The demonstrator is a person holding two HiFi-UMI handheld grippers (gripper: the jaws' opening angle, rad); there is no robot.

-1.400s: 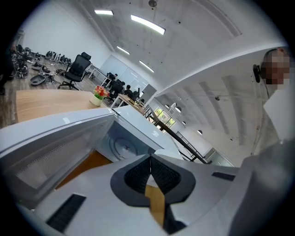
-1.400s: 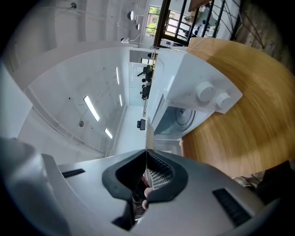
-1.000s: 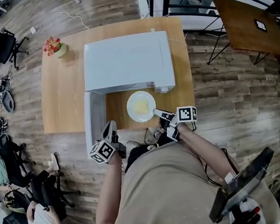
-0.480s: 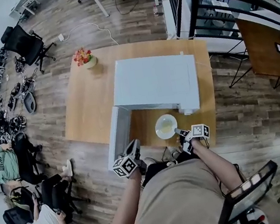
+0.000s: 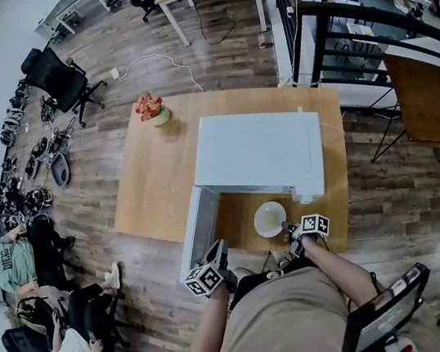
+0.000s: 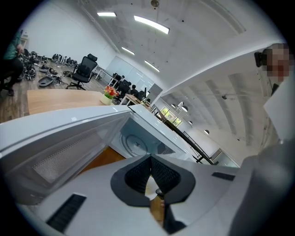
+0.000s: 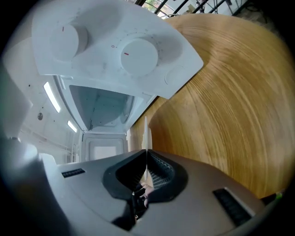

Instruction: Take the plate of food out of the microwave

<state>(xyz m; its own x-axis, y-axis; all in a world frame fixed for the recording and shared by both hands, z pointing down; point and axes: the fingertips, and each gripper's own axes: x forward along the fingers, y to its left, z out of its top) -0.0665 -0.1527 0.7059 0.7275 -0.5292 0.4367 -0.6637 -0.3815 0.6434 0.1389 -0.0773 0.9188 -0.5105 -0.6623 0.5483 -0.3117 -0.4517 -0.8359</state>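
A white plate of pale food (image 5: 270, 219) rests on the wooden table (image 5: 153, 173), just in front of the white microwave (image 5: 257, 150). The microwave door (image 5: 195, 231) hangs open to the left. My right gripper (image 5: 290, 229) is shut on the plate's near rim. In the right gripper view the plate (image 7: 146, 131) shows edge-on between the pads of that gripper (image 7: 146, 154), below the microwave's two knobs (image 7: 138, 55). My left gripper (image 5: 215, 260) hovers by the door's outer end. In its own view the left gripper (image 6: 150, 162) is shut with nothing held, facing the empty cavity (image 6: 133, 143).
A small pot of flowers (image 5: 151, 108) stands at the table's far left corner. The plate lies close to the table's front edge. Office chairs (image 5: 59, 76), gear on the floor and seated people (image 5: 14, 262) are to the left; a railing (image 5: 361, 20) and a dark table (image 5: 432, 100) to the right.
The head view has pulled back and up, so the table looks smaller. The plate, the right gripper on it and the left gripper by the door keep their places.
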